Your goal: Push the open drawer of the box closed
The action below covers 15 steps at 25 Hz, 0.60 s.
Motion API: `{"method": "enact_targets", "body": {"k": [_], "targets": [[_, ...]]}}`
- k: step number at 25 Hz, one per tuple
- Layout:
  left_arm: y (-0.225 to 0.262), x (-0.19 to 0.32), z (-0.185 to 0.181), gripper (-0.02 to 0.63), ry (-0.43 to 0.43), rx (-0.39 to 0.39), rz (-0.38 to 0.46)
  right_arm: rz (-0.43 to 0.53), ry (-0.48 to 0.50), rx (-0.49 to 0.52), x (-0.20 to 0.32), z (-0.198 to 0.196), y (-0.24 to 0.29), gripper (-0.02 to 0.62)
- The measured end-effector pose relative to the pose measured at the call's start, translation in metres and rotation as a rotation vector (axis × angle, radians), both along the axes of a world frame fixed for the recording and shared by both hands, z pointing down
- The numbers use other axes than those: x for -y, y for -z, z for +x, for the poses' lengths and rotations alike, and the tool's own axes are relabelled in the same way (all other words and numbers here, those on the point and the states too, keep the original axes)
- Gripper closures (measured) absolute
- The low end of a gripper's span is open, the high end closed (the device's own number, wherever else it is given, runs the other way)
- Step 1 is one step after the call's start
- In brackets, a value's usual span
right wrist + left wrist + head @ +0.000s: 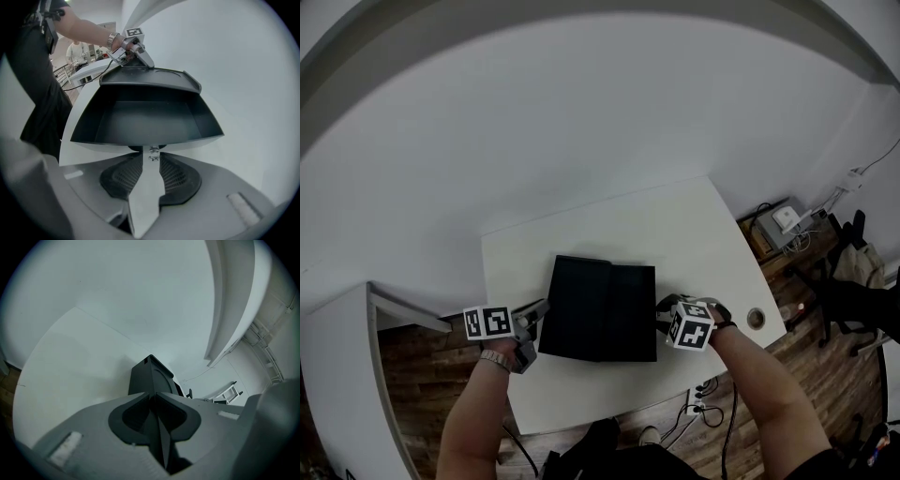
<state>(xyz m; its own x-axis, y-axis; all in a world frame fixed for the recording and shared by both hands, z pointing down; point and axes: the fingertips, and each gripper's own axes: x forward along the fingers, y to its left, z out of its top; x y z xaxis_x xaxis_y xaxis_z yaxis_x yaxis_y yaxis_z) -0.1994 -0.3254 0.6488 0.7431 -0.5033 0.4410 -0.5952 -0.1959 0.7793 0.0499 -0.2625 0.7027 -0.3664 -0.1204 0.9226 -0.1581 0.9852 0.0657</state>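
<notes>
My right fingers (180, 176), parted and empty, face the open drawer (140, 119) to push it; left fingers (176, 416), clenched, brace the box (577, 305).

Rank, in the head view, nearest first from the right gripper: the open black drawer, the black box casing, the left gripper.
1. Open black drawer, directly at the right gripper.
2. Black box casing, behind the drawer.
3. Left gripper, at the casing's far side.

The left tool (153, 397) has its jaws drawn together, with nothing between them. Just beyond its tips the black box (150, 378) stands on the white table (70, 380), which spreads out to the box's left.
</notes>
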Motion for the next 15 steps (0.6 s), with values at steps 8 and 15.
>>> {"method": "enact_targets", "body": {"k": [8,15], "targets": [[-0.0006,-0.0005,-0.0004,0.555,0.028,-0.012,-0.001,0.052,-0.121,0.026,-0.0060,-0.0049,-0.0006,0.486],[-0.0007,-0.0008,-0.0011,0.555,0.038,-0.020,-0.003,0.077,-0.115,0.039,-0.0034,-0.0079,0.0036,0.523]]}}
